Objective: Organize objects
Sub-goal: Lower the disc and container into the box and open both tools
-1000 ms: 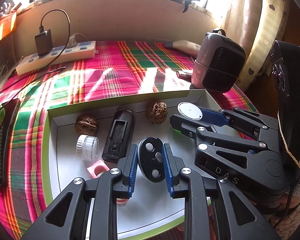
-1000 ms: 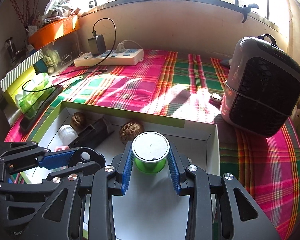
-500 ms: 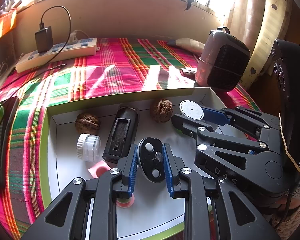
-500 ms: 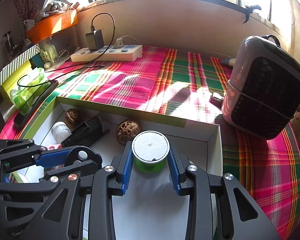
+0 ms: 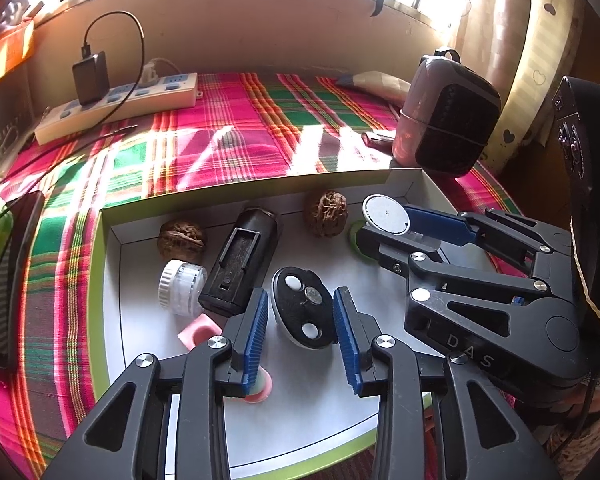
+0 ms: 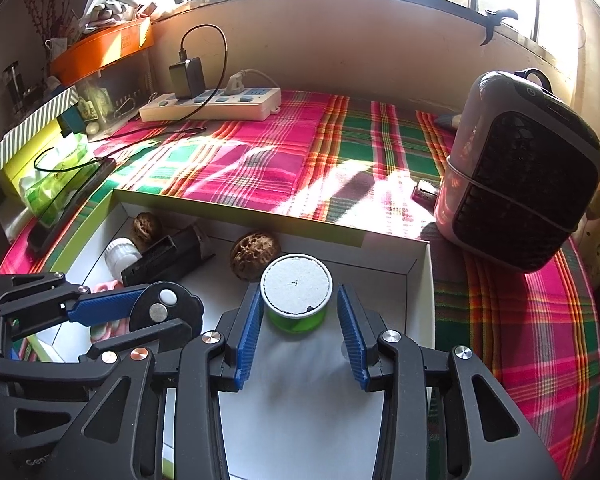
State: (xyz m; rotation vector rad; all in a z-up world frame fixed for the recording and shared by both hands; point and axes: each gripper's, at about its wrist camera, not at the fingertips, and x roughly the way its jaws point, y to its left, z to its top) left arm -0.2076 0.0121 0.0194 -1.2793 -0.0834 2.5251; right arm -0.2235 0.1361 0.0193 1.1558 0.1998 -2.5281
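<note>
Presently both tongs are opening inside the white box, the left tongs releasing the black oval disc, the right tongs releasing the green capped pot; withdrawing clear appears next.

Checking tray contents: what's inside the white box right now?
Inside the white box: two walnuts, black case, clear cap, black disc, green tub, pink pieces partly hidden behind the left gripper.

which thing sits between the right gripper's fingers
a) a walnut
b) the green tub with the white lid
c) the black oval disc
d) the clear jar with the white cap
b: the green tub with the white lid stands between the right gripper fingers, whose jaws are opening.
</note>
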